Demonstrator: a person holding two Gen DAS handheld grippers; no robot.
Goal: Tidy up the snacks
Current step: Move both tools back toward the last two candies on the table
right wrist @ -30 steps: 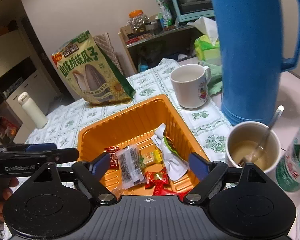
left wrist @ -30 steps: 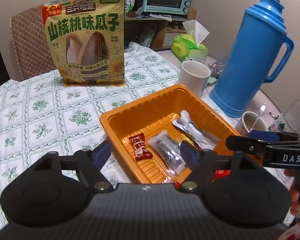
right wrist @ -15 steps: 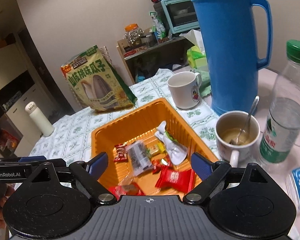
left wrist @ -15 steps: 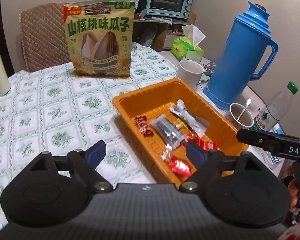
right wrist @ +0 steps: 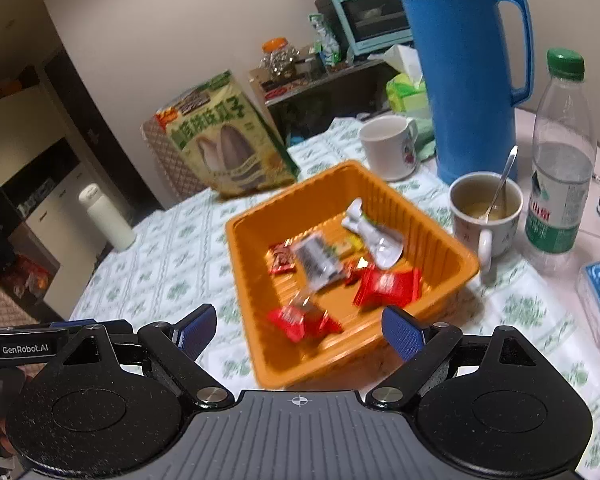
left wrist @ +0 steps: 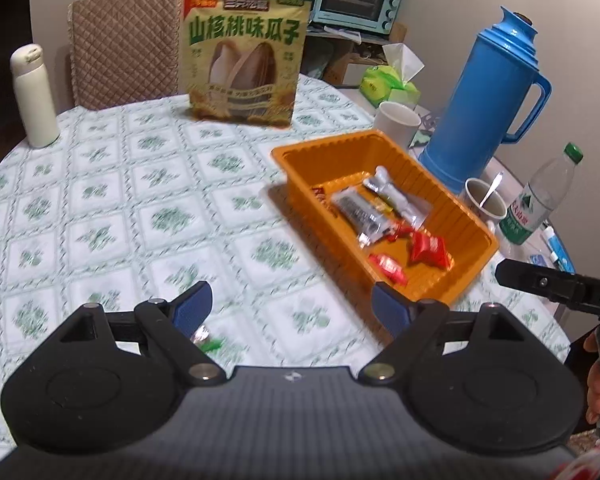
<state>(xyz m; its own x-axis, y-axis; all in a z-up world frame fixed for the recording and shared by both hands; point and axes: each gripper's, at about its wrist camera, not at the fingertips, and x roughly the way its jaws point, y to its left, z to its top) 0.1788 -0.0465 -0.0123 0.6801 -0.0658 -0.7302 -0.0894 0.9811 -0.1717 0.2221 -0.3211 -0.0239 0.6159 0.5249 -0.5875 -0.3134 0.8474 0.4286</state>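
An orange tray (left wrist: 342, 144) (right wrist: 240, 276) sits on the patterned tablecloth and holds several wrapped snacks: red packets (left wrist: 430, 249) (right wrist: 386, 286), a clear dark one (left wrist: 356, 212) (right wrist: 314, 258) and a white one (left wrist: 392, 192) (right wrist: 374, 232). A large sunflower-seed bag (left wrist: 244, 54) (right wrist: 224, 140) stands upright behind it. My left gripper (left wrist: 292, 312) is open over bare cloth, left of the tray's near corner. My right gripper (right wrist: 298, 330) is open with nothing between its blue pads, hanging over the tray's near rim. A small wrapper (left wrist: 204, 340) lies by the left finger.
A blue thermos (left wrist: 488, 96) (right wrist: 464, 68), a white mug (left wrist: 396, 126) (right wrist: 388, 146), a cup with a spoon (right wrist: 486, 210) and a water bottle (right wrist: 560, 152) crowd the tray's right side. A white flask (left wrist: 34, 96) stands far left. A chair back (left wrist: 124, 44) stands behind the table.
Both grippers have drawn back from the tray, which now looks smaller and farther off. The left gripper has shifted off the tray onto the cloth. Its jaws stand a little wider.
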